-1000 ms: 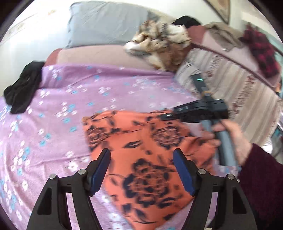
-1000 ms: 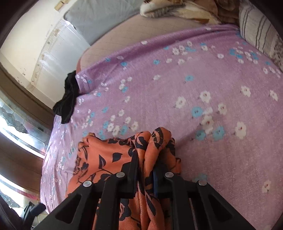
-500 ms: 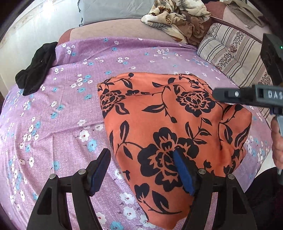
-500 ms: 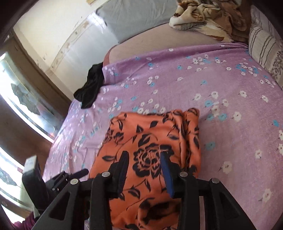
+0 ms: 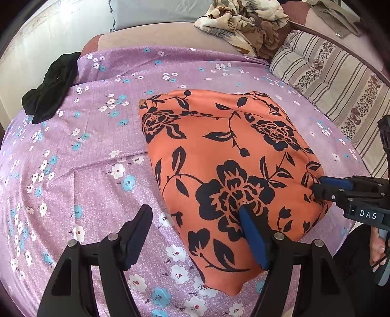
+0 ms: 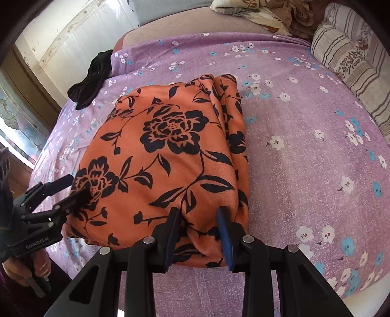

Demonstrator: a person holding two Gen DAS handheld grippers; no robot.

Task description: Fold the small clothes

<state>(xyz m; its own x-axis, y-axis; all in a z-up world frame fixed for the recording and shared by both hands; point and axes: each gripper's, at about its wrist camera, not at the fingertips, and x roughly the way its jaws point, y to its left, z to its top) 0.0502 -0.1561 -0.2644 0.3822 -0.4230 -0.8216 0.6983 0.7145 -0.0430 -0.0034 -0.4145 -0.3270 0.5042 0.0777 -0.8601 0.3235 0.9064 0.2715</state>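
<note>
An orange cloth with black flowers (image 5: 226, 156) lies folded on the purple flowered bedsheet (image 5: 97, 151); it also shows in the right wrist view (image 6: 165, 156). My left gripper (image 5: 195, 214) is open at the cloth's near left edge, its right finger over the fabric. It shows from the side in the right wrist view (image 6: 73, 187). My right gripper (image 6: 198, 214) is open, its jaws straddling the cloth's near right corner without pinching it. It shows at the right edge of the left wrist view (image 5: 319, 187).
A black garment (image 5: 48, 95) lies at the bed's far left edge. A striped cushion (image 5: 336, 80) runs along the right side. A heap of patterned clothes (image 5: 243, 22) and a grey pillow (image 5: 151, 12) sit at the head of the bed.
The right gripper, shut on the bunched cloth a second ago, has let go and opened. The cloth now lies spread flat on the sheet. Both grippers have pulled back to its near edge.
</note>
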